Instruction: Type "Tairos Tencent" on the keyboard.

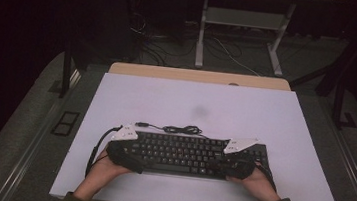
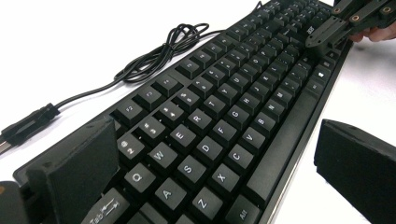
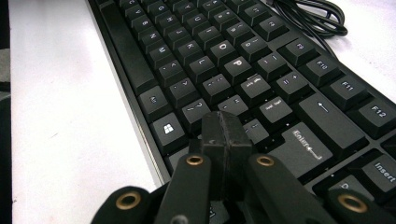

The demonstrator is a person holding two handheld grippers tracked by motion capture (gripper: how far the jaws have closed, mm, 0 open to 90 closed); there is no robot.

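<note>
A black full-size computer keyboard (image 1: 196,156) lies near the front edge of the white bench (image 1: 166,104). The left claw (image 2: 210,172) gapes released, straddling the keyboard's left end; the right claw (image 3: 226,135) is clenched empty above the right-hand keys.

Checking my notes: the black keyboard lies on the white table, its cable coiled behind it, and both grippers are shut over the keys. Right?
Not quite. The right gripper is shut over the keyboard, but the left gripper is open, its jaws straddling the keyboard's end, as the left gripper view shows. The cable and table are as you say.
</note>
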